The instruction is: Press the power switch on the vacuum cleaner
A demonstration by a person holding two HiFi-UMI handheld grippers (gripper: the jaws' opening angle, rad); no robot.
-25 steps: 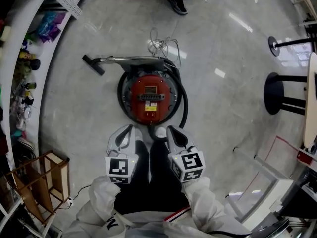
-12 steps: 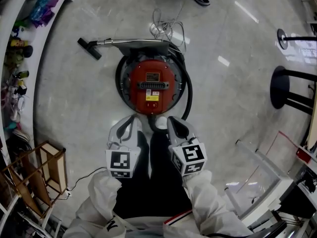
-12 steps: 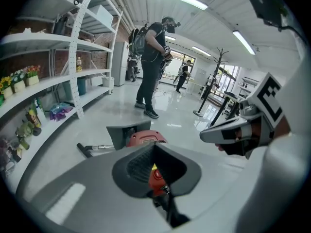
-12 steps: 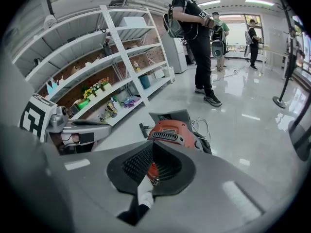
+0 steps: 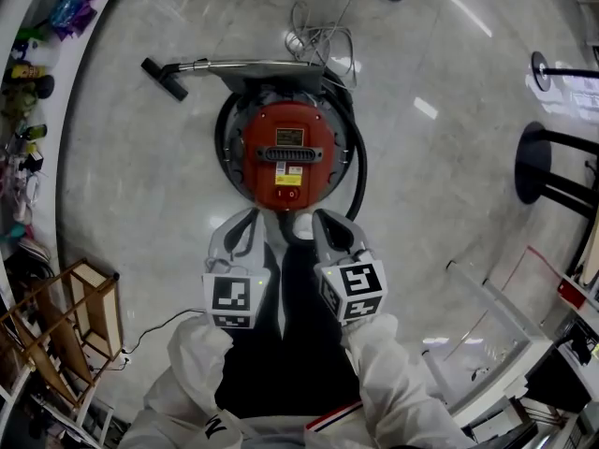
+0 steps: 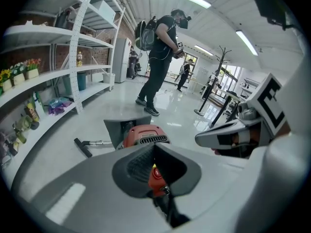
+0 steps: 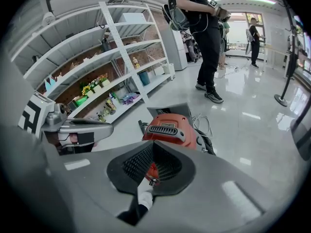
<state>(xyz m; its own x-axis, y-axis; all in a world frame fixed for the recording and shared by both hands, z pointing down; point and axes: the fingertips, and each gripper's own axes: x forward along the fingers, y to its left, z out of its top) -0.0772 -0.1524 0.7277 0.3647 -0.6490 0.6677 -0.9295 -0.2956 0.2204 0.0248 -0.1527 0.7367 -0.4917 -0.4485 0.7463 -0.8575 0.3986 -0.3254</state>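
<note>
The vacuum cleaner (image 5: 288,152) is a round red canister on the floor, with a black hose looped round it. A small switch (image 5: 288,195) sits on its near side, below the vent. Its wand and nozzle (image 5: 164,78) lie to the far left. My left gripper (image 5: 251,215) and right gripper (image 5: 318,215) hover side by side just short of the canister's near edge. Both are shut and hold nothing. The left gripper (image 6: 154,147) view shows the vacuum (image 6: 143,135) beyond the closed tips. So does the right gripper (image 7: 153,144) view, with the vacuum (image 7: 170,127) ahead.
A coiled cable (image 5: 323,36) lies behind the canister. White shelves (image 5: 28,82) curve along the left, and a wooden rack (image 5: 75,316) stands at near left. Black stand bases (image 5: 538,166) and a clear box (image 5: 496,335) are at the right. A person (image 6: 160,57) stands beyond the vacuum.
The head view has shifted, so the vacuum and both grippers sit slightly higher in frame. The standing person's shoes have slid out at the top. Both grippers stay shut near the canister.
</note>
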